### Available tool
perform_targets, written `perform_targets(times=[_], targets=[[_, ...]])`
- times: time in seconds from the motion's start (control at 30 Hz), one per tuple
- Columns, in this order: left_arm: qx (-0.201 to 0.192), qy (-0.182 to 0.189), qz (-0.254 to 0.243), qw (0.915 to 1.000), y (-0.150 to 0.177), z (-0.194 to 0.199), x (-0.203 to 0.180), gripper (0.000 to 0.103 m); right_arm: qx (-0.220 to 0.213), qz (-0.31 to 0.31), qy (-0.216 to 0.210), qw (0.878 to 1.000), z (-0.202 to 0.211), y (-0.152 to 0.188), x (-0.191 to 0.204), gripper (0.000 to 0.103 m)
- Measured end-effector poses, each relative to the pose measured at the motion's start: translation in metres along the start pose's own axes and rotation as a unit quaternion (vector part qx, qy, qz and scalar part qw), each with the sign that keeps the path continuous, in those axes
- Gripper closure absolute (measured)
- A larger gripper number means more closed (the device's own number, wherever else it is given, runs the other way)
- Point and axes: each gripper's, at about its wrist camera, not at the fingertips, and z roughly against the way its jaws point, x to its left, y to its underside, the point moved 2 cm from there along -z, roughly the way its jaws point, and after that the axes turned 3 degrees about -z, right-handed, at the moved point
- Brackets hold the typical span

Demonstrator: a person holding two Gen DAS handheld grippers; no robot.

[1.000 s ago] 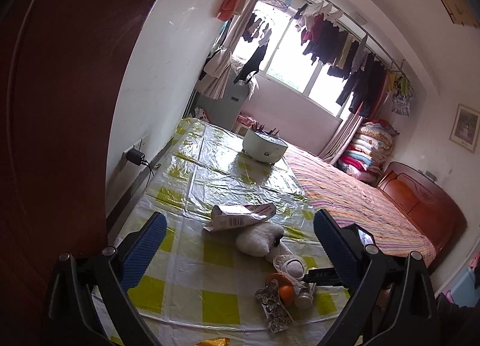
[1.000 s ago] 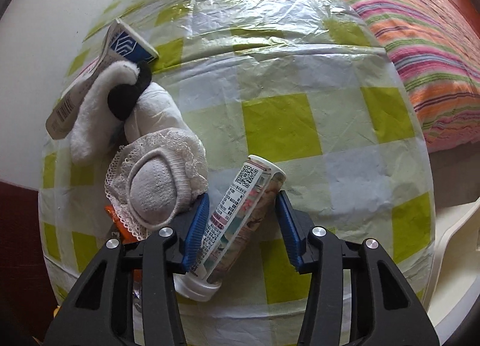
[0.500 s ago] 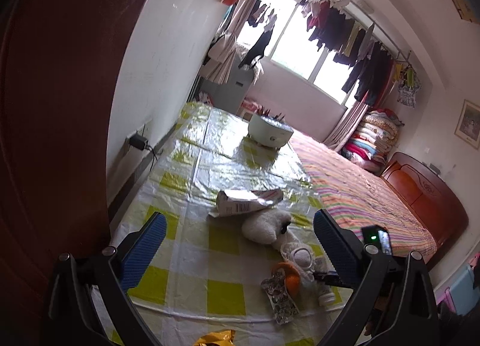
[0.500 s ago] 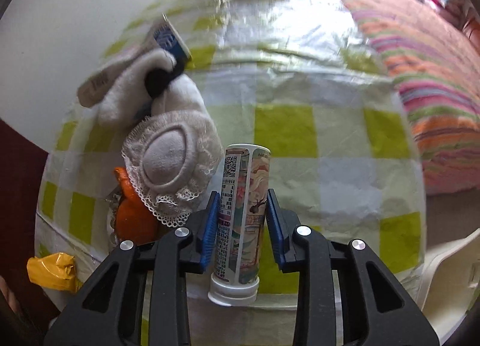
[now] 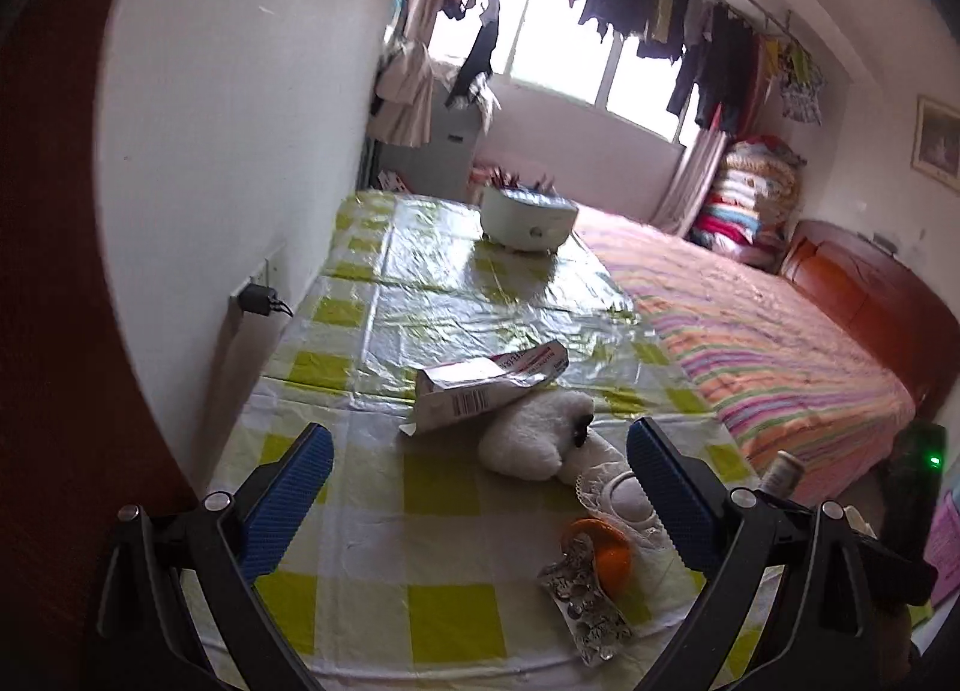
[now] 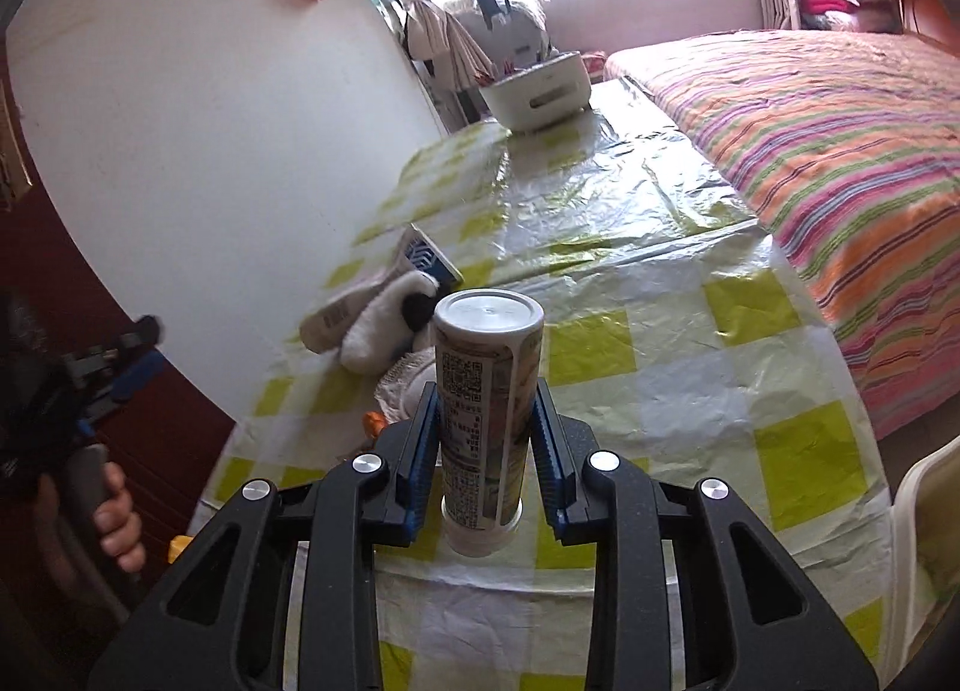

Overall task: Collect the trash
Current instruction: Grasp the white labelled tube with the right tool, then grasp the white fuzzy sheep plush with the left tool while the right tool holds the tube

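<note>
Beside the striped bed [image 6: 840,151], over the checked table [image 6: 690,343], the right hand-held gripper [image 6: 487,433], jaws just closed, clamps a drink bottle [image 6: 486,391] mid-pickup and next needs a bin, while the left hand-held gripper [image 5: 480,463] hangs open.

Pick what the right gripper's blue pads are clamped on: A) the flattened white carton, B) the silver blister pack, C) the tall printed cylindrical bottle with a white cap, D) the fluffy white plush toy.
C: in the right wrist view the right gripper has both pads pressed against the tall printed cylindrical bottle, raised off the checked tablecloth.
</note>
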Motion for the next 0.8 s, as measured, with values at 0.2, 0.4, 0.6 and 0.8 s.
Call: perform_targets(times=[0.2,0.4,0.6,0.8], targets=[[0.088,0.077,0.112,0.9868,-0.007,-0.053,0.009,0.008,-0.007,-0.008,-0.034,0.999,0.003,0.001,0.003,0.075],[0.151,0.019,0.066,0.986,0.001,-0.107,-0.025,0.008,-0.013,-0.022,-0.06,0.998,0.013,-0.004,-0.002,0.075],[0.22,-0.032,0.033,0.9745,0.015,-0.158,-0.032,0.008,-0.021,-0.026,-0.07,0.997,0.023,-0.005,-0.008,0.075],[0.25,-0.028,0.035,0.9671,0.032,-0.179,-0.033,0.016,-0.023,-0.026,-0.082,0.996,0.029,-0.005,-0.009,0.075]])
